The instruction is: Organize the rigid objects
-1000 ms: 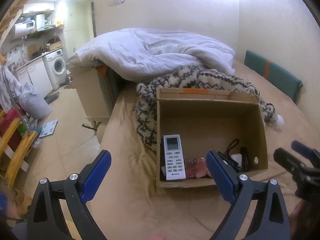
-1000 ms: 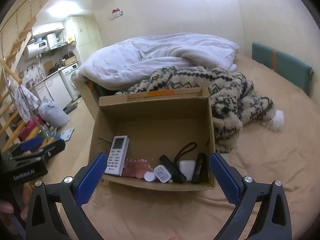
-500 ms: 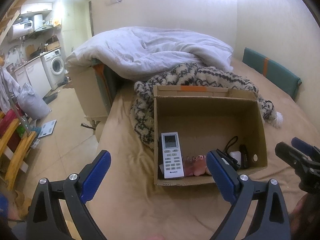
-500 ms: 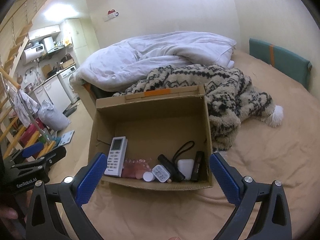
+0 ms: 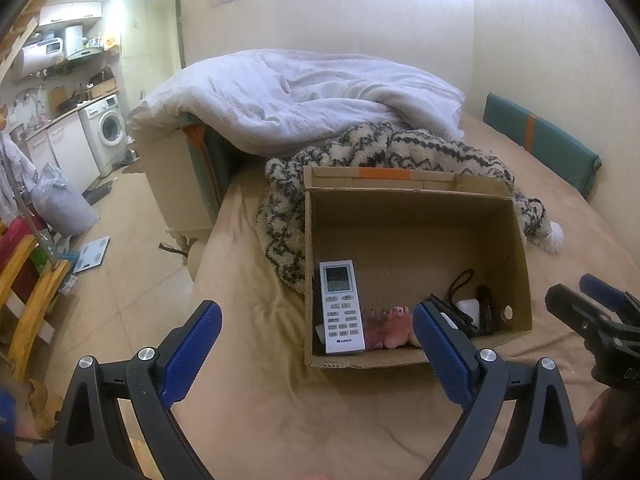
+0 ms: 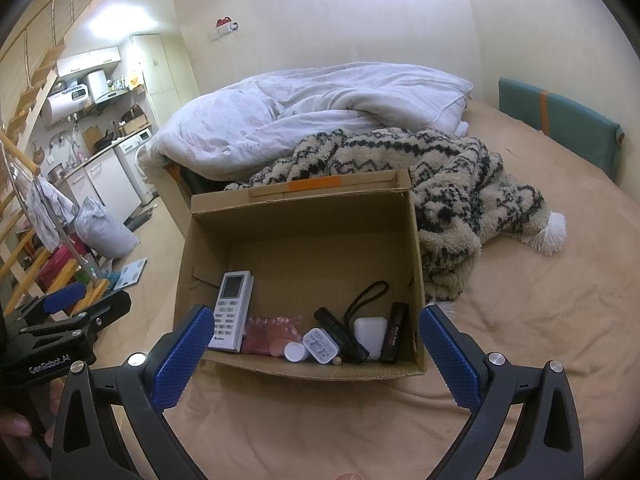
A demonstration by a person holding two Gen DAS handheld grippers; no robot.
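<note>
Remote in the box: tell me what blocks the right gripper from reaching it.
Only the box's near wall stands between the open right gripper and the remote. From above the remote is uncovered; pink item lies beside it.

White remote (image 5: 342, 307) in cardboard box (image 5: 416, 212), perhaps beside pink clutter (image 5: 390, 328).

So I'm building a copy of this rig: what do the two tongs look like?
Both match. The left tongs and right tongs have black, Y-shaped plastic frames with silver screws and blue, finely textured pads. Seen from the right camera, the left unit's black body carries white "GenRobot.AI" lettering. No cables or sleeves show.
</note>
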